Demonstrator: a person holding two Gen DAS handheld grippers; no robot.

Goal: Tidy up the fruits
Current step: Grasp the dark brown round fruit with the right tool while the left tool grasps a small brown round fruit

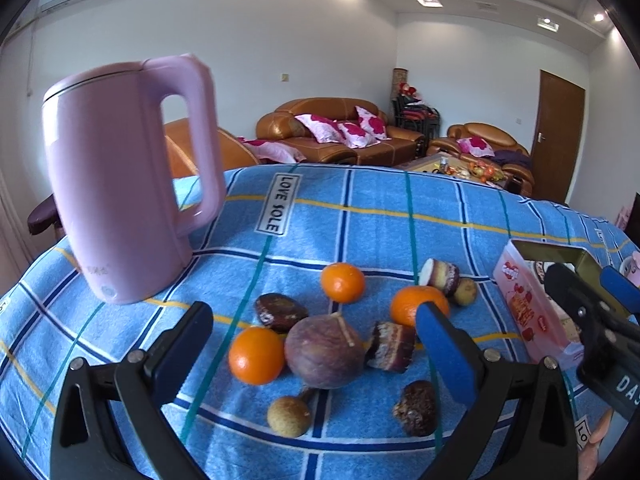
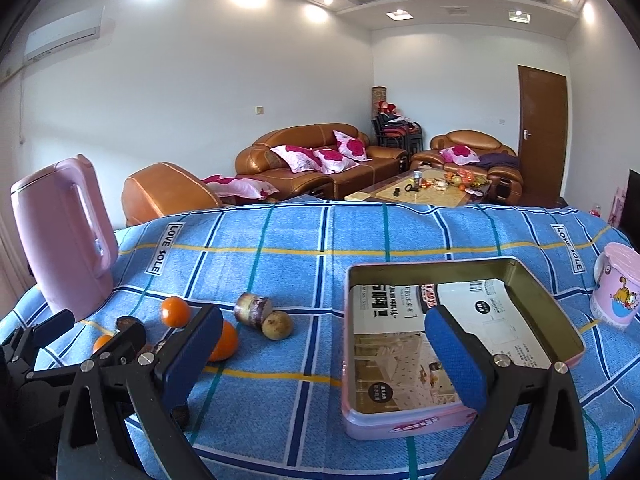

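Note:
Fruits lie scattered on the blue checked cloth (image 1: 360,220): three oranges (image 1: 343,282) (image 1: 418,305) (image 1: 256,355), a round purple fruit (image 1: 324,352), two dark dates (image 1: 280,312), sugarcane pieces (image 1: 390,346) and small brown longans (image 1: 288,416). My left gripper (image 1: 314,316) hangs open just above the purple fruit, holding nothing. An open pink tin (image 2: 440,268), lined with printed paper, sits to the right. My right gripper (image 2: 324,320) is open and empty at the tin's near left side. A sugarcane piece (image 2: 252,308) and a longan (image 2: 277,325) lie left of the tin.
A tall pink kettle (image 1: 120,184) stands at the back left of the fruits. A pink cartoon mug (image 2: 618,288) stands right of the tin. My right gripper (image 1: 596,284) shows at the left wrist view's right edge. Sofas and a coffee table stand beyond the table.

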